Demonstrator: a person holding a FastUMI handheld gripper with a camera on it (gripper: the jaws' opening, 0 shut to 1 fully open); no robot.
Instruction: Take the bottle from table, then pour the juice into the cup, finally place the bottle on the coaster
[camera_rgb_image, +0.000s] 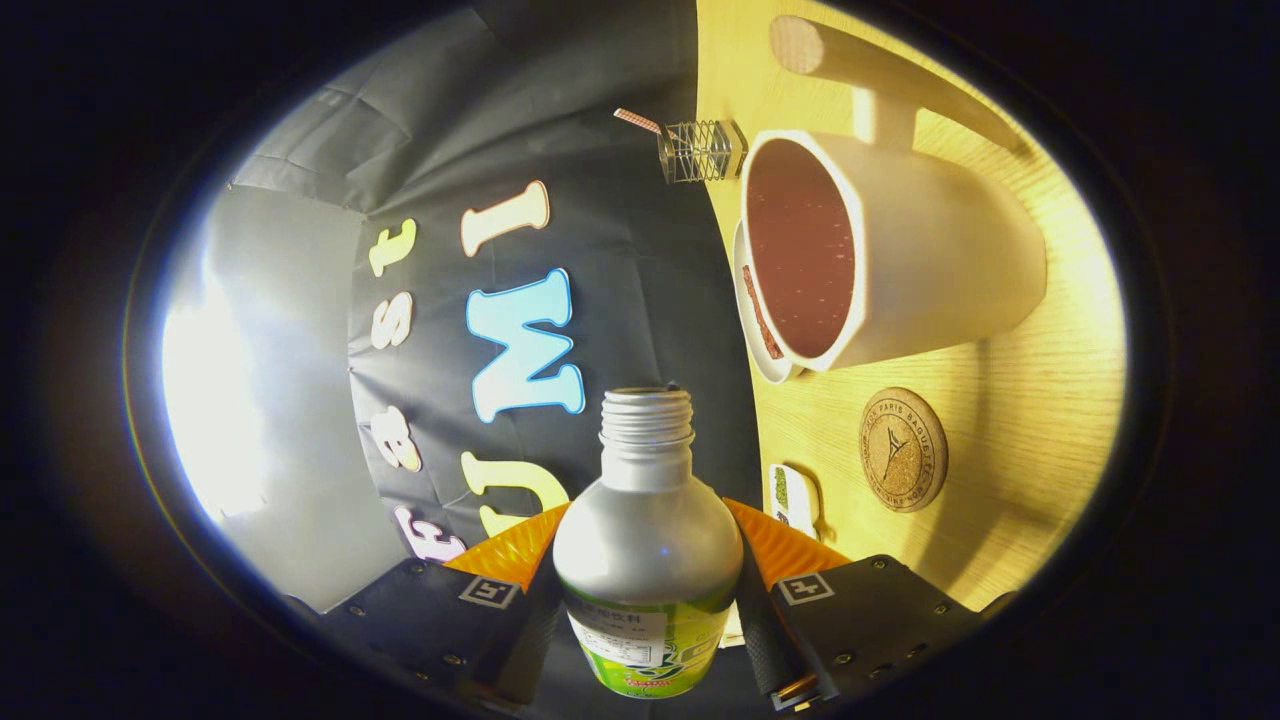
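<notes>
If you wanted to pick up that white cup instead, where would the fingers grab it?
Probably across the cup's smooth outer wall, coming from the side, since no handle shows and the inside holds dark liquid. For now the gripper is shut on the bottle, gripping its body below the open threaded neck.

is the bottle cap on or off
Off: the bottle, clamped between the gripper fingers, shows bare neck threads and an open mouth.

Bottle (648, 560) base cut off below; small label unreadable.
</notes>
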